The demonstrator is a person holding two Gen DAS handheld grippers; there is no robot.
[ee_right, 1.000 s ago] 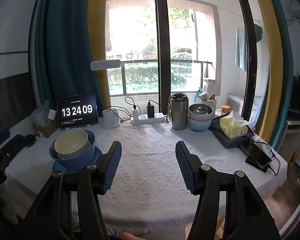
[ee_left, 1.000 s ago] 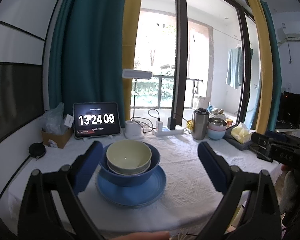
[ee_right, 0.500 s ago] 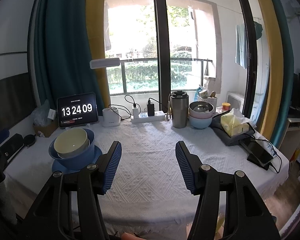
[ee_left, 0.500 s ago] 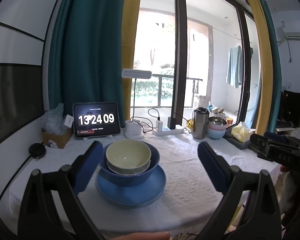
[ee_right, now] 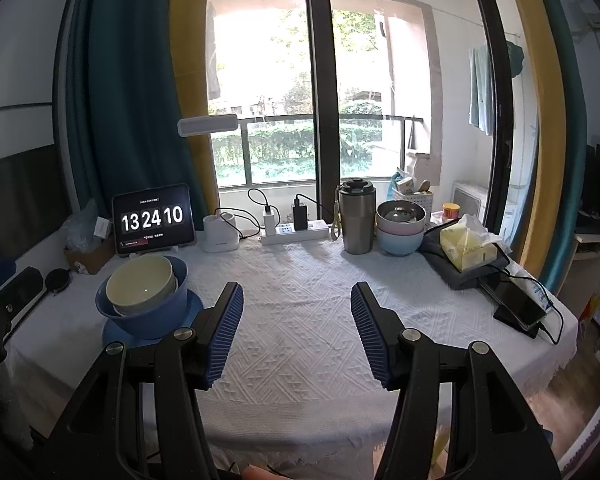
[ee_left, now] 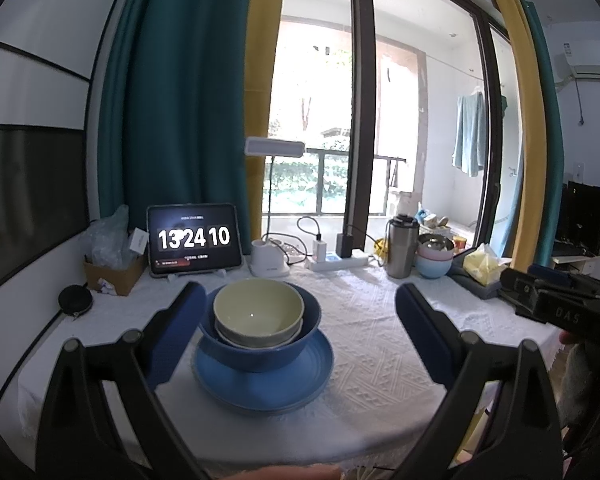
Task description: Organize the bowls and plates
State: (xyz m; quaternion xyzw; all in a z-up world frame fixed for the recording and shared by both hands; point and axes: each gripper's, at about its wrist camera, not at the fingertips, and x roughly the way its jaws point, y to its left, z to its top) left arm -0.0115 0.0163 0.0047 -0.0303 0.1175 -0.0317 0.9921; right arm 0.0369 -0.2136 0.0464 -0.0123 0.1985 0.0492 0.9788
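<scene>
A pale green bowl (ee_left: pixel 258 312) sits nested in a dark blue bowl (ee_left: pixel 260 354), which stands on a blue plate (ee_left: pixel 264 390) on the white tablecloth. My left gripper (ee_left: pixel 300 308) is open, its pads wide apart on either side of this stack and nearer to me, touching nothing. In the right wrist view the same stack, pale green bowl (ee_right: pixel 140 286) uppermost, stands at the left. My right gripper (ee_right: pixel 296 300) hangs open over bare cloth, right of the stack, with nothing between its fingers. A pink and a light blue bowl (ee_right: pixel 400 228) are stacked at the back.
Along the back stand a tablet clock (ee_right: pixel 153 218), a white lamp base (ee_right: pixel 220 236), a power strip (ee_right: pixel 294 232), a steel tumbler (ee_right: pixel 356 216) and a tissue pack (ee_right: pixel 468 246). A phone on a stand (ee_right: pixel 518 310) lies at the right edge. A cardboard box (ee_left: pixel 114 276) sits back left.
Only the clock digits changed. Both grippers and the stack stayed where they were.
</scene>
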